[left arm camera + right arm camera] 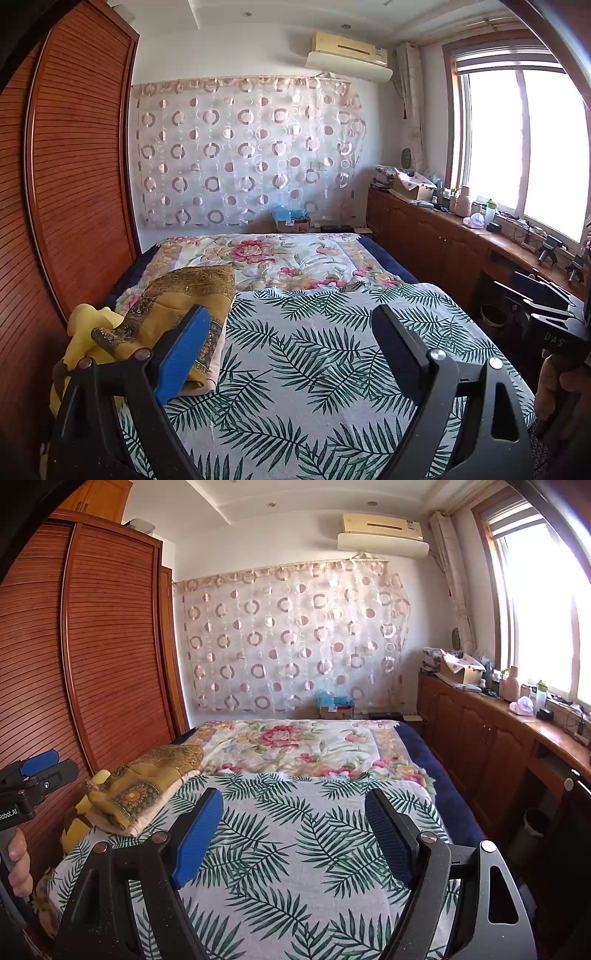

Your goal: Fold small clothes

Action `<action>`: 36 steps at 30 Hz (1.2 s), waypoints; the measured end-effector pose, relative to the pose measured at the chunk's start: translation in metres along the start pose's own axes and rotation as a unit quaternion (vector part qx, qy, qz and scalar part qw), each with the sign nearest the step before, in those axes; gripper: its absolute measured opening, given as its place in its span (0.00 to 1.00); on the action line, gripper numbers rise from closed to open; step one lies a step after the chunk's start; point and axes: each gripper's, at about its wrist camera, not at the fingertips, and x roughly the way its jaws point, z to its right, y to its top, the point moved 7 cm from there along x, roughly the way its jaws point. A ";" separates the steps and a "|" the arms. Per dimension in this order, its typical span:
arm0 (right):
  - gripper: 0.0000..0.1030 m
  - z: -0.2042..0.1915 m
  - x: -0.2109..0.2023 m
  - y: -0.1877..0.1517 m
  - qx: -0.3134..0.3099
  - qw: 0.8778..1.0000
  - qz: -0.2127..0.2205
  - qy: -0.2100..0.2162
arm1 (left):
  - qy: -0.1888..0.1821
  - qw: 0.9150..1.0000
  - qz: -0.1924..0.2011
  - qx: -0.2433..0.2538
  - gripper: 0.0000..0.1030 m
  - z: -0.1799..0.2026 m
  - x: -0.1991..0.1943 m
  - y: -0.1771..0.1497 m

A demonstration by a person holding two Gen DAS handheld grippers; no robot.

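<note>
1. The left gripper (291,354) and the right gripper (295,834) hang side by side over the bed (303,849), jaws spread wide with nothing between them, likely poised to reach for a garment.
2. The folded mustard-gold clothes (184,299) lie stacked at the bed's left edge beside the wardrobe (74,166), a yellow garment (86,332) just beside them, apparently kept aside so the palm-leaf sheet (314,362) stays free for folding.

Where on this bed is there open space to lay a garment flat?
The palm-leaf sheet lies bare from the yellow patterned clothes pile at its left edge across to its right edge. The floral quilt behind is also bare. The windowsill counter is cluttered.
</note>
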 end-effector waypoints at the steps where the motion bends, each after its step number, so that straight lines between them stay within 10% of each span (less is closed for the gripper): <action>1: 0.78 0.000 0.000 0.000 0.000 1.000 0.000 0.000 | 0.000 1.000 0.000 0.000 0.87 0.000 0.000 0.000; 36: 0.78 -0.002 0.003 -0.002 -0.001 1.000 0.001 0.001 | 0.000 1.000 0.001 0.001 0.87 0.000 0.000 -0.001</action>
